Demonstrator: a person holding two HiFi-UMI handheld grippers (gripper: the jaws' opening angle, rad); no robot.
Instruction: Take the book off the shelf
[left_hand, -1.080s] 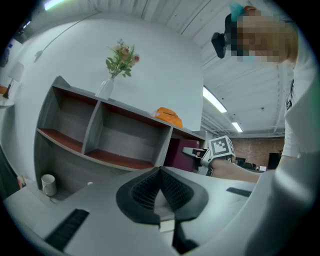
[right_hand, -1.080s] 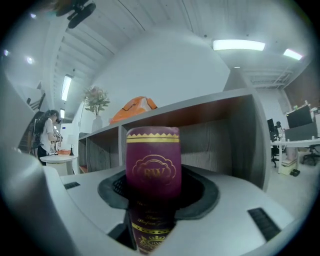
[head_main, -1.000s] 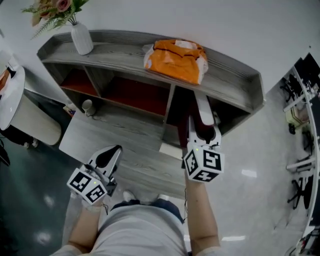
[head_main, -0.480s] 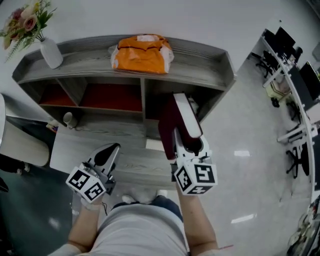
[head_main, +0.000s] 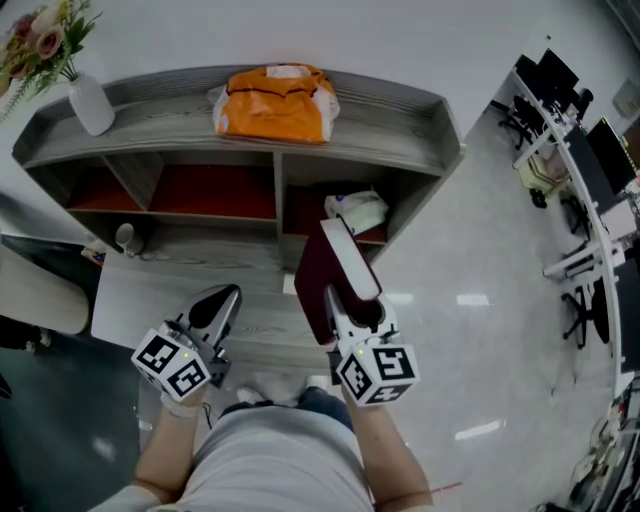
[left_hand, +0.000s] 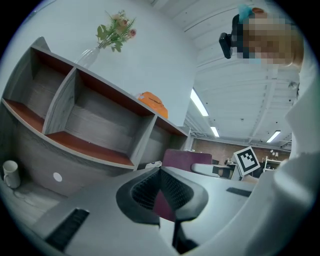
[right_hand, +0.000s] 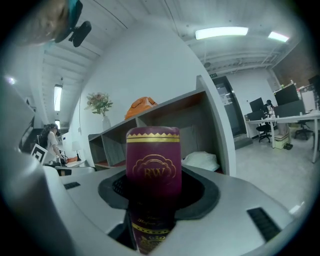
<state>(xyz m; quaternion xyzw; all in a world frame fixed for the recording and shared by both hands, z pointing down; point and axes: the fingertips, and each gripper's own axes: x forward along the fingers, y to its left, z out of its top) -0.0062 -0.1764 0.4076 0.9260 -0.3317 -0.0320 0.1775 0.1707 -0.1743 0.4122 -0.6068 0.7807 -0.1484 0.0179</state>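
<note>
A maroon book (head_main: 312, 272) with gold print on its spine (right_hand: 152, 167) is out of the grey shelf unit (head_main: 400, 100), held in the air in front of the right-hand compartment. My right gripper (head_main: 343, 300) is shut on its lower part, both jaws pressed against the covers, and the book tilts up towards the shelf. My left gripper (head_main: 218, 305) hangs lower left over the shelf's low front ledge, shut and holding nothing. In the left gripper view the book (left_hand: 185, 159) shows beyond the closed jaws.
An orange bag (head_main: 275, 103) and a white vase of flowers (head_main: 90, 100) sit on the shelf top. A white bundle (head_main: 355, 210) lies in the right compartment. A small mug (head_main: 125, 238) stands on the ledge. Office desks and chairs (head_main: 560, 130) are at the right.
My right gripper has drawn the book back out of the right compartment towards the person, leaving the white bundle visible. The left gripper has stayed put.
</note>
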